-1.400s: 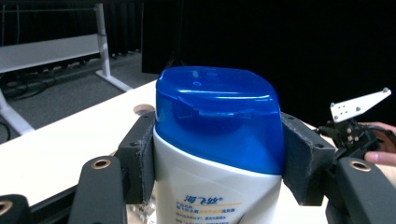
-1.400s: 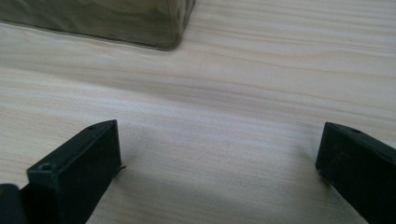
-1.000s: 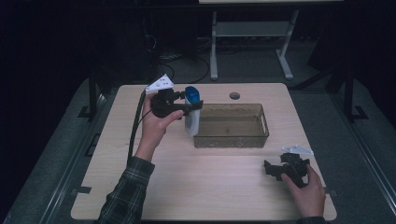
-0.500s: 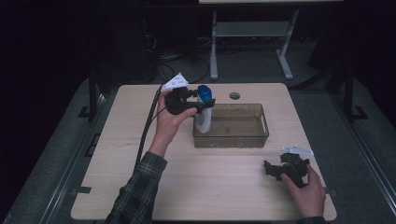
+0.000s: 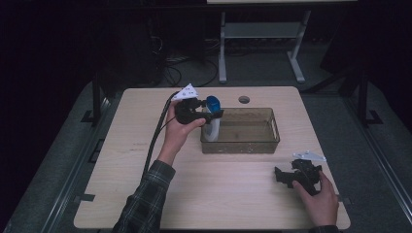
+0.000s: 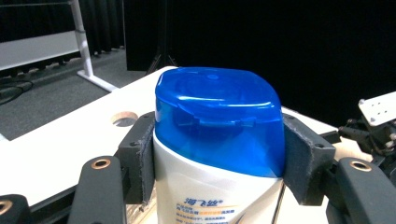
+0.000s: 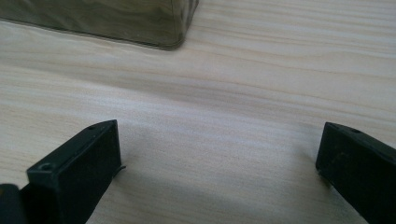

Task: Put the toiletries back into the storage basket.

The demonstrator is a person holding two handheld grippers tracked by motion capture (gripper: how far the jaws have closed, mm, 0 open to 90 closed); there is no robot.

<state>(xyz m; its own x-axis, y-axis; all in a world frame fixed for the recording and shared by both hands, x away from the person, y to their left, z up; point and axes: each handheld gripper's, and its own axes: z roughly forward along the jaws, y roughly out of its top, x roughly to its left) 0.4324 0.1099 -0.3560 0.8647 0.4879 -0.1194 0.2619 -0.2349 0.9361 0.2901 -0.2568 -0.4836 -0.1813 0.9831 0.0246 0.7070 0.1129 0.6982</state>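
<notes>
A white bottle (image 5: 212, 127) with a blue cap (image 6: 219, 116) stands upright inside the left end of a clear brownish bin (image 5: 265, 144) in the high view. My left gripper (image 5: 210, 115) is shut on the bottle just below the cap; in the left gripper view both pads (image 6: 140, 154) press its sides. My right gripper (image 5: 281, 175) rests low on the table near the front right corner, a hand on it. In the right gripper view its jaws stand wide apart over bare wood, nothing between its fingers (image 7: 79, 168).
The bin (image 7: 140, 23) sits mid-table, its near corner showing in the right gripper view. A round cable hole (image 5: 244, 99) lies behind the bin. A black cable (image 5: 154, 141) trails from the left gripper toward the table's left front. A metal stand (image 5: 262, 34) is beyond the table.
The left gripper has carried the bottle rightward and down, from beside the bin's left wall into the bin's left end. The right gripper has stayed still.
</notes>
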